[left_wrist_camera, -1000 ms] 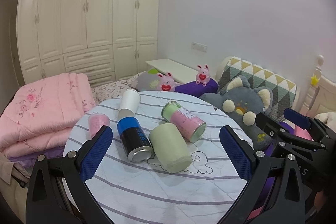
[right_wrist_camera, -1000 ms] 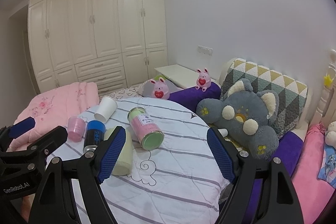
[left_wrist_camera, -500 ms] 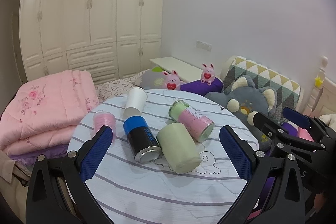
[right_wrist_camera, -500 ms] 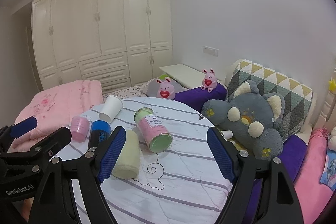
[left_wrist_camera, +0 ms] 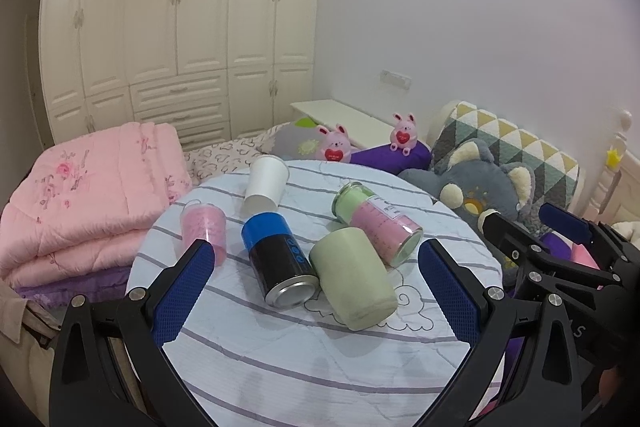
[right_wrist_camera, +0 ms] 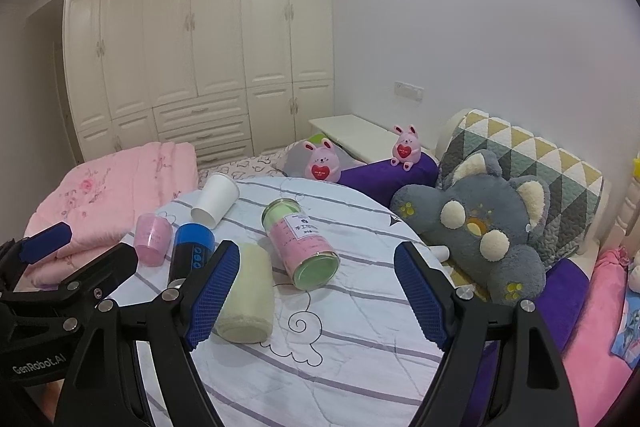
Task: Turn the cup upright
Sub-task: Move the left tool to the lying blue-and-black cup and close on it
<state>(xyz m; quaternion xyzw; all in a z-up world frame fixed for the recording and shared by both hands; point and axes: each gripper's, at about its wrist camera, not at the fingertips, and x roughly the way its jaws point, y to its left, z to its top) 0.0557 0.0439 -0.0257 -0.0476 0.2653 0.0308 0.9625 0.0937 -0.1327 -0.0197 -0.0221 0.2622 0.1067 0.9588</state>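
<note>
Several cups lie on their sides on a round striped table (left_wrist_camera: 320,355): a white paper cup (left_wrist_camera: 265,183) (right_wrist_camera: 215,199), a small pink cup (left_wrist_camera: 203,233) (right_wrist_camera: 151,238), a blue and black can-shaped cup (left_wrist_camera: 279,261) (right_wrist_camera: 191,251), a pale green cup (left_wrist_camera: 352,283) (right_wrist_camera: 246,301) and a pink and green jar (left_wrist_camera: 380,229) (right_wrist_camera: 306,245). My left gripper (left_wrist_camera: 316,287) is open and empty, above the table's near side. My right gripper (right_wrist_camera: 314,293) is open and empty, to the right of the left one.
A folded pink quilt (left_wrist_camera: 88,187) lies left of the table. A grey plush bear (right_wrist_camera: 476,223), two pink bunny toys (right_wrist_camera: 322,163) and a triangle-patterned cushion (right_wrist_camera: 532,163) sit behind and to the right. White wardrobes (left_wrist_camera: 168,19) line the back wall.
Both cameras have tilted upward a little, so the table and cups sit lower in view. The cups have not moved. Both grippers stay open.
</note>
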